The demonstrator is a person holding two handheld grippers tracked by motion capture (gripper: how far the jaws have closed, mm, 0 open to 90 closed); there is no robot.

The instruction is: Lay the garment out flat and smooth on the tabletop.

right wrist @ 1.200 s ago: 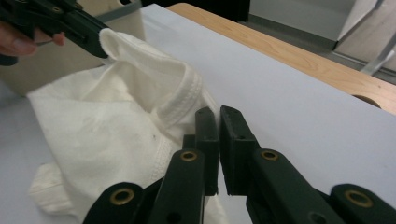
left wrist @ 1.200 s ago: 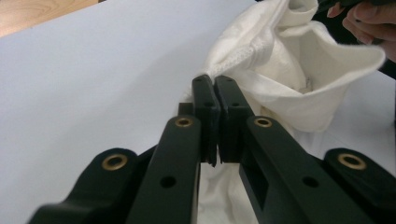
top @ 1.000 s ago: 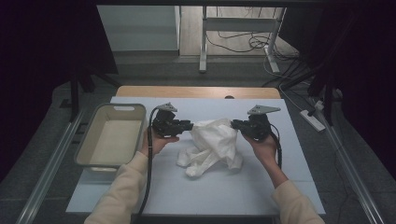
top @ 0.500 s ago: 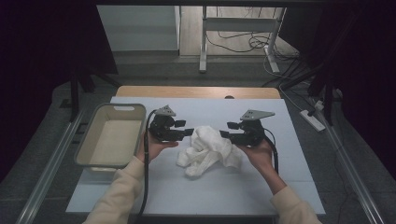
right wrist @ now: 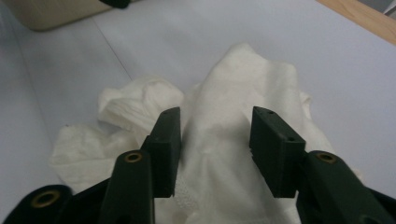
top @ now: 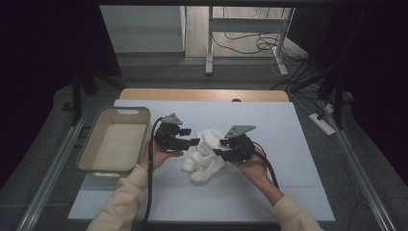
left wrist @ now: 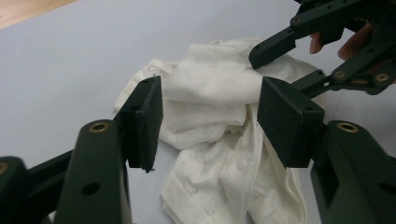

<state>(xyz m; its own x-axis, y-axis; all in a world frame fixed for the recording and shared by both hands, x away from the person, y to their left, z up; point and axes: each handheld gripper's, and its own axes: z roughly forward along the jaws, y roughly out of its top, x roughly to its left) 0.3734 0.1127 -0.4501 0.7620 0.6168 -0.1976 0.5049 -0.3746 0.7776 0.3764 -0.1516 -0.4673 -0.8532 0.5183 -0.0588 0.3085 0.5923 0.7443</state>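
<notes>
A crumpled white cloth (top: 204,156) lies in a heap on the pale blue table top (top: 279,134). My left gripper (top: 191,136) sits at the heap's left edge and points right. Its jaws have just been opening and stand open (left wrist: 208,107), with the cloth (left wrist: 210,93) low between and beyond them, untouched by the pads. My right gripper (top: 219,147) reaches in over the heap's right side. Its jaws (right wrist: 215,130) have just been closing and straddle a raised fold (right wrist: 233,93) without pinching it. One of its fingers (left wrist: 275,44) rests on the cloth's top.
A beige plastic tub (top: 126,110) stands on the table's left side, close to my left hand, and its corner (right wrist: 51,11) shows far off in the right gripper view. A wooden strip (top: 202,95) runs along the far edge. Metal rails flank the table.
Both grippers' jaws have parted from the cloth's ends. The right hand has moved left onto the heap, and the cloth has bunched narrower. The left hand has hardly moved.
</notes>
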